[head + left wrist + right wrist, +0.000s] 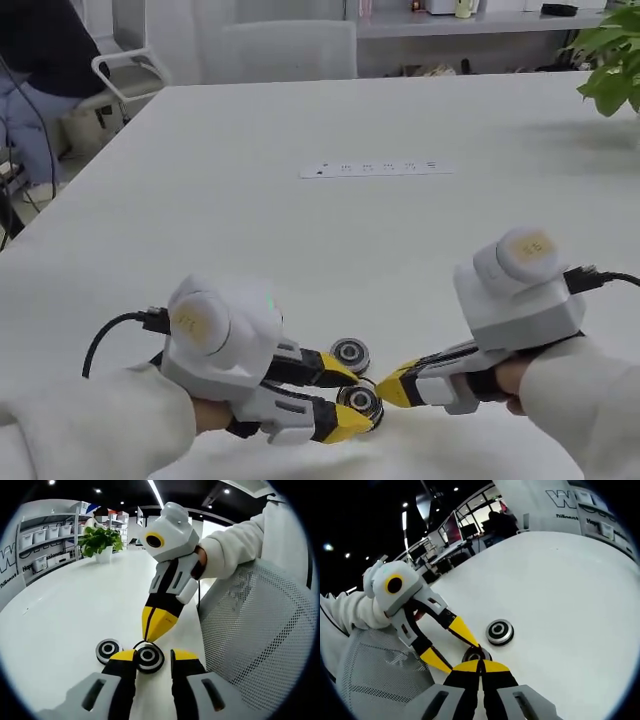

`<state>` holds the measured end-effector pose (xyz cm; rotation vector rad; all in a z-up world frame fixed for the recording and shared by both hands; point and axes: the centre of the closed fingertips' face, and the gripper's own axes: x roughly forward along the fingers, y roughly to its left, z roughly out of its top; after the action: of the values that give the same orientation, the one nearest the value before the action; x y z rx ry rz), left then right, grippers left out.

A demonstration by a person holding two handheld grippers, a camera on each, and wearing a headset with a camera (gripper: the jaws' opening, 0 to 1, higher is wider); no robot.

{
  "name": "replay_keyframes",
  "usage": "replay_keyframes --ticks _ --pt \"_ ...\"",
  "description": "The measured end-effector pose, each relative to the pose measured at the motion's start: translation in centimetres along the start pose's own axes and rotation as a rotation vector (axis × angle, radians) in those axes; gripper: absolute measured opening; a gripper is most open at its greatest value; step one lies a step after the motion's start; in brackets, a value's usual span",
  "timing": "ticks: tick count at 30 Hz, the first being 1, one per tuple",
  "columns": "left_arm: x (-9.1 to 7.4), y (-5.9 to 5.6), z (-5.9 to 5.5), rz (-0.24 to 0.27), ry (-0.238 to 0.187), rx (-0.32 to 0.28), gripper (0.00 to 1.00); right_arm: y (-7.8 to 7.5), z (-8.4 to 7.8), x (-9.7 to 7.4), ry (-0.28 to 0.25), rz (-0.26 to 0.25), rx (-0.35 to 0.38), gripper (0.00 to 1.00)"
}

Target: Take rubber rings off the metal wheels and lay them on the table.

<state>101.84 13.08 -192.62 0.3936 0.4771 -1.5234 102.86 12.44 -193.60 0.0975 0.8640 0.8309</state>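
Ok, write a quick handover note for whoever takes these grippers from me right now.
Left gripper: open, jaws either side of the near wheel on the table.
Right gripper: shut on the rubber ring, drawn partly off that wheel.
Far wheel lies just beyond, apart.
Done: no ring laid down yet.
Left: free this ring, lay it down, then the far wheel.

The left gripper [360, 398] and right gripper [382, 386] had pale grey housings, black jaws tipped yellow, round caps with faint yellow marks, and black cables [105, 335]. White fleecy sleeves [90, 425] covered both arms.
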Motion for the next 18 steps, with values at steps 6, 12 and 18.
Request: replay_keyframes --ticks 6,12,18 --pt "-1.2 0.8 1.0 0.025 -0.028 -0.001 0.33 -0.4 0.3 -0.3 -0.017 -0.010 0.015 0.00" --pt "-2.6 1.3 1.8 0.043 -0.043 -0.008 0.41 -0.7 0.7 -0.6 -0.039 -0.018 0.035 0.00" --pt "-4.4 1.4 2.8 0.059 -0.074 0.009 0.44 -0.5 1.1 -0.8 -0.053 -0.015 0.032 0.00"
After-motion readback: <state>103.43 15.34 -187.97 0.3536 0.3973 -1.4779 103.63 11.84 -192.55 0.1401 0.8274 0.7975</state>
